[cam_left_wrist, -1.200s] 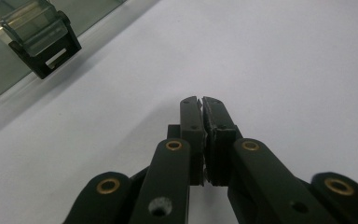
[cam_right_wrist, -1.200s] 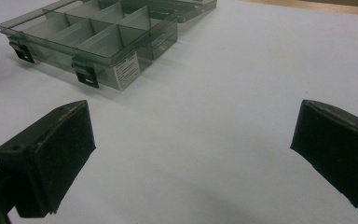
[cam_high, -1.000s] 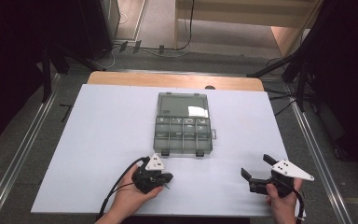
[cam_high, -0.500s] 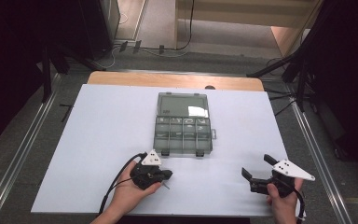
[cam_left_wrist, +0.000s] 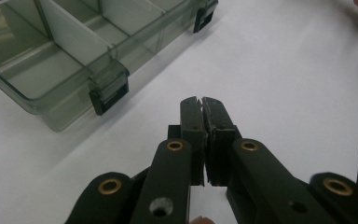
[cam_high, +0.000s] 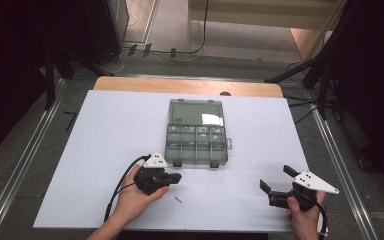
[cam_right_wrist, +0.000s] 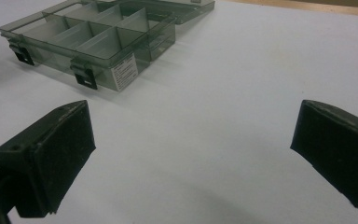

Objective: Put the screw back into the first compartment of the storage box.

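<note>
A clear grey compartment box lies open in the middle of the white table, its lid flat behind it. My left gripper hovers just in front of the box's near left corner. Its jaws are shut, and in the left gripper view I see nothing between the pads. A small screw lies on the table just in front of it. My right gripper is held at the near right with its jaws wide open and empty, and it faces the box across bare table.
The box's far row holds small parts; its two front latches hang open. The white table sheet ends in a wooden strip at the back. Metal rails and dark stands flank the table.
My left gripper has lifted a little and drifted up-left, away from the small screw, which stays on the table. The right gripper has not moved.
</note>
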{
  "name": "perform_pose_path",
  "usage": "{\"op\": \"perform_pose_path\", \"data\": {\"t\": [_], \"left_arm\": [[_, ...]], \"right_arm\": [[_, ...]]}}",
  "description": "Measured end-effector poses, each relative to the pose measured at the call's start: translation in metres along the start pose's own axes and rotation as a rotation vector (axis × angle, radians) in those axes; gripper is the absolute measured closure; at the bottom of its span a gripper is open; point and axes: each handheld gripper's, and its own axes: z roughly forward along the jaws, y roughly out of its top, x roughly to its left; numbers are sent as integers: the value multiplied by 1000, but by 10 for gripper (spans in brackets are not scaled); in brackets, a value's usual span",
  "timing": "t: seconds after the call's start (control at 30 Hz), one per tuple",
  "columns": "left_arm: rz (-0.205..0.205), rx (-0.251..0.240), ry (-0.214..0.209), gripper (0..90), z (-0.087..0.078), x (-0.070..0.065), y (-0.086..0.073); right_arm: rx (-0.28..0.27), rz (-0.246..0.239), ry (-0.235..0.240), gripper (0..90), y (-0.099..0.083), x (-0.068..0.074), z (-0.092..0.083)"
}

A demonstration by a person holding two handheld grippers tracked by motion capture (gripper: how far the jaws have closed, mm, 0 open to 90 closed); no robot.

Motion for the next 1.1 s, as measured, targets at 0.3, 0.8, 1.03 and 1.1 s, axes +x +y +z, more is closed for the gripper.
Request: {"op": "perform_pose_path", "data": {"t": [0.3, 0.8, 1.03, 1.1], "left_arm": [[-19, -45, -1, 885, -12, 15, 17], [-19, -70, 23, 885, -20, 39, 46], [-29, -76, 30, 885, -16, 48, 58], [-28, -77, 37, 885, -15, 51, 61]], "right_arm": [[-1, -6, -4, 0, 0, 0, 0], [1, -2, -1, 0, 0, 1, 0], [4, 3, 1, 0, 0, 1, 0], [6, 1, 1, 0, -1, 1, 0]]}}
